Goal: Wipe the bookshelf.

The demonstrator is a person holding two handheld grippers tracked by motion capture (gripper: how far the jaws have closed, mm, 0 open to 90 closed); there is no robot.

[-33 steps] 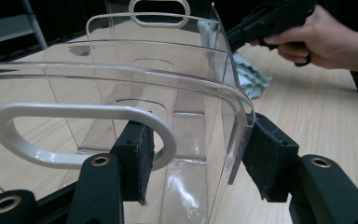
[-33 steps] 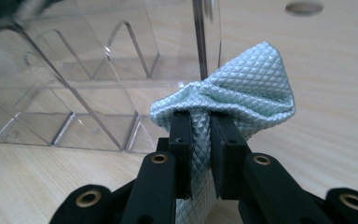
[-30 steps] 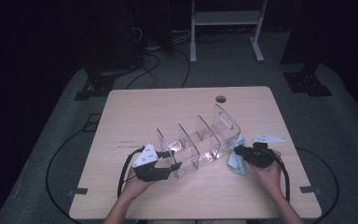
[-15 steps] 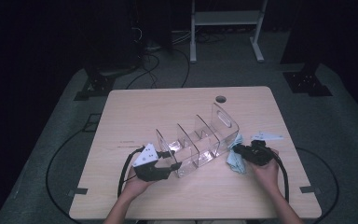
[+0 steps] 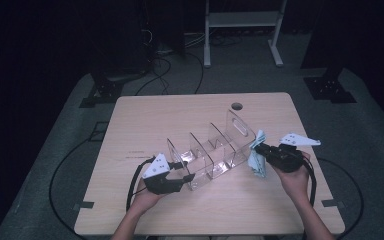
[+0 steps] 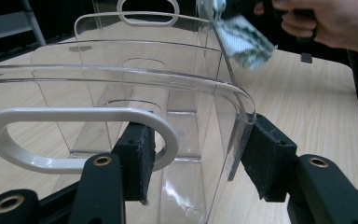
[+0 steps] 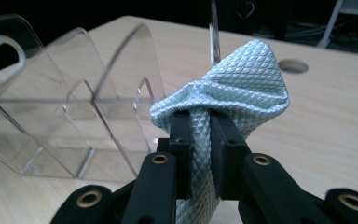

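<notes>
On the pale wooden table [image 5: 145, 120] in a dark room, a clear plastic divider rack [image 5: 215, 150] lies mid-table, its near left end wall clamped by the left gripper [image 5: 186, 171], while the right gripper [image 5: 258, 149], just beside the rack's right end, pinches a light-blue cloth [image 5: 256, 159].

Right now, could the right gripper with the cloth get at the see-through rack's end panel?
Probably yes: the right gripper, shut on the cloth, sits beside the clear rack, nothing between, while the left gripper clamps the far end.
</notes>
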